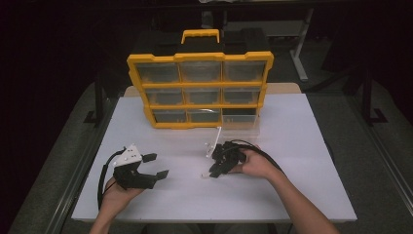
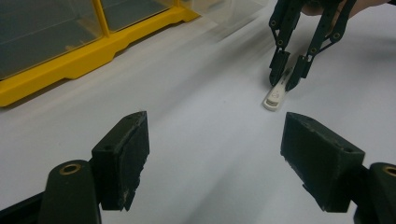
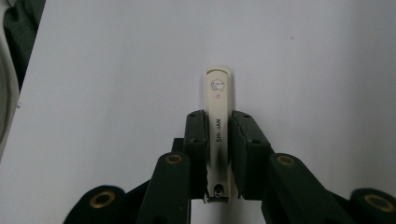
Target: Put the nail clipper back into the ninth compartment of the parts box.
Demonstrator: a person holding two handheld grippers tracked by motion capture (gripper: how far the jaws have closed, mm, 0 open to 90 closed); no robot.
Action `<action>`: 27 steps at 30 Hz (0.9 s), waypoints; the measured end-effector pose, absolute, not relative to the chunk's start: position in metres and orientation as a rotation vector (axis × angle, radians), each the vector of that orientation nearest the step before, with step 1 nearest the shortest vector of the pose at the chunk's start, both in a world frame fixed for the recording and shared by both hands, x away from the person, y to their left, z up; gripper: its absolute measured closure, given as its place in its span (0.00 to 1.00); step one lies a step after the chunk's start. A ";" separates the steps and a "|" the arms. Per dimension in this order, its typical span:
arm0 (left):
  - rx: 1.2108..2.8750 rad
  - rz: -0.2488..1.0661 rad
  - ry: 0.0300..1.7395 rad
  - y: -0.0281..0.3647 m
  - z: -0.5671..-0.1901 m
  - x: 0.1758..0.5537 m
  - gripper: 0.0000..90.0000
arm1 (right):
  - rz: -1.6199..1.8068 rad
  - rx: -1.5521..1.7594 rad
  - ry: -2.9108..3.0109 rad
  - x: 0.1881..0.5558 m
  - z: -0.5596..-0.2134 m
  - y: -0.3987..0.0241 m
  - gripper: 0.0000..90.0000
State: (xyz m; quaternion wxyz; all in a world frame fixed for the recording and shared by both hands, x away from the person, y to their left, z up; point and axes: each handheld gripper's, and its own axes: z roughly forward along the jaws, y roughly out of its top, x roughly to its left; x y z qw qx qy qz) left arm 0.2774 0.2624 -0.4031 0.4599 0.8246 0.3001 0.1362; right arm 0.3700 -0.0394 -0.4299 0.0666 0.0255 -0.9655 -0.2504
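Cream nail clipper (image 3: 218, 135) flat on the white table (image 3: 116, 70), lengthwise between the two black jaws of the right gripper (image 3: 218, 140). Printed along its lever in dark letters: "SH", one blurred character, then "AN". Nearer the far, rounded end, a small pale emblem with a tiny pink mark beneath it, too small to read. At the near end, a metal pivot pin.

Right gripper clamped on the clipper, pads pressed against both long sides, about half of the clipper's length out beyond the jaw tips. In the left gripper view, the same gripper (image 2: 287, 77) tilted steeply down from the upper right, tips at the table, the clipper (image 2: 276, 95) pinched between them and resting on the surface. In the high view, right hand (image 1: 255, 163) wrapped over the gripper body, forearm in from the lower right, gripper (image 1: 214, 171) aimed left and toward the person, just in front of the organizer.

Left gripper (image 1: 156, 165) wide open and holding nothing, jaws spread, bare table between them. Left hand (image 1: 119, 192) under the body, palm up, near the table's left front, well apart from the clipper, jaws aimed right toward it.

Yellow-framed drawer organizer (image 1: 199, 90) upright at the back of the table, nine clear drawers, black top with yellow handle; no lettering legible on it.
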 end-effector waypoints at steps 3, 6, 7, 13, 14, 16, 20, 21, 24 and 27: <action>2.029 0.336 0.738 0.263 -0.403 0.277 0.26 | -0.749 0.050 -2.892 0.370 -0.430 -0.040 0.84; 2.035 0.336 0.736 0.263 -0.402 0.277 0.26 | -0.754 0.034 -2.868 0.372 -0.430 -0.042 0.84; 2.031 0.337 0.735 0.263 -0.403 0.277 0.26 | -0.768 0.041 -2.861 0.374 -0.430 -0.043 0.84; 2.025 0.324 0.745 0.263 -0.402 0.277 0.26 | -0.813 0.027 -2.829 0.377 -0.424 -0.048 0.84; 2.026 0.326 0.744 0.263 -0.402 0.277 0.26 | -0.820 0.024 -2.827 0.378 -0.424 -0.049 0.84; 2.025 0.331 0.738 0.263 -0.402 0.277 0.26 | -0.827 0.010 -2.818 0.379 -0.422 -0.051 0.84; 2.030 0.331 0.739 0.262 -0.403 0.277 0.26 | -0.875 -0.026 -2.797 0.382 -0.415 -0.057 0.84; 2.030 0.335 0.736 0.262 -0.403 0.277 0.26 | -0.883 -0.032 -2.795 0.382 -0.414 -0.059 0.84; 2.026 0.342 0.739 0.262 -0.402 0.277 0.25 | -0.894 -0.037 -2.788 0.383 -0.410 -0.061 0.84; 2.024 0.344 0.743 0.263 -0.402 0.277 0.25 | -0.917 -0.035 -2.783 0.385 -0.407 -0.063 0.84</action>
